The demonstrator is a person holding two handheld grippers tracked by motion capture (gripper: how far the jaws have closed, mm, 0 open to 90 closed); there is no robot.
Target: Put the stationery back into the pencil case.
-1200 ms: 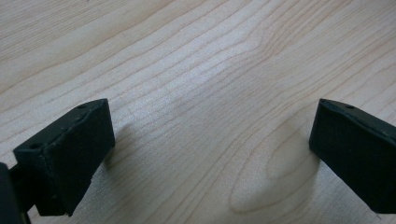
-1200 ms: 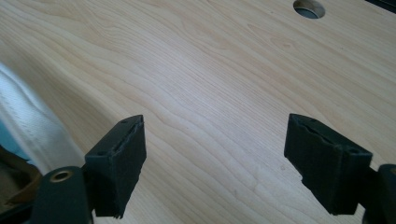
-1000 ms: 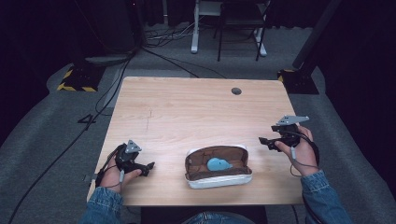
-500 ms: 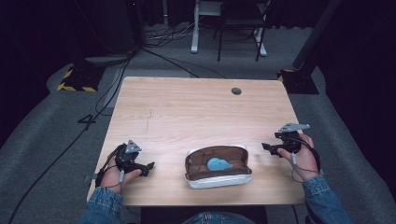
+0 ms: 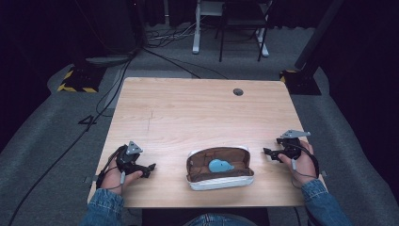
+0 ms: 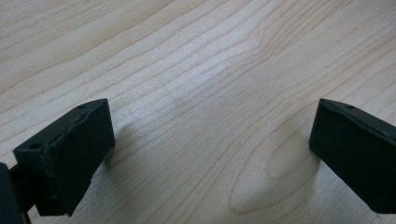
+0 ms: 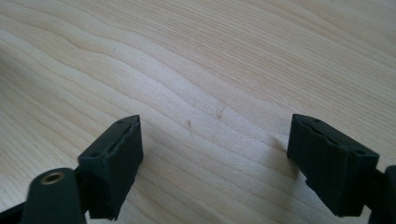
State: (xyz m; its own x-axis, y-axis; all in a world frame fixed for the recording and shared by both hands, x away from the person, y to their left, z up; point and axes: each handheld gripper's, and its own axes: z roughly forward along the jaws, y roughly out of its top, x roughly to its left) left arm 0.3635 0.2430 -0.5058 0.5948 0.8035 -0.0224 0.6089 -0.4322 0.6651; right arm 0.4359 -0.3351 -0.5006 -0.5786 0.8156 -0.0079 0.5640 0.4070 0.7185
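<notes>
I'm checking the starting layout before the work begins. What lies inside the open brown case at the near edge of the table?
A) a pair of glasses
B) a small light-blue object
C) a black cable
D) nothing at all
B: in the high view a small light-blue object rests on the brown lining of the open case, which sits between the two hand-held grippers.

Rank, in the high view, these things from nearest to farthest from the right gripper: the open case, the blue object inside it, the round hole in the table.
From the right gripper:
1. Open case, just to its left.
2. Blue object, inside the case.
3. Round hole, near the table's far edge.
</notes>
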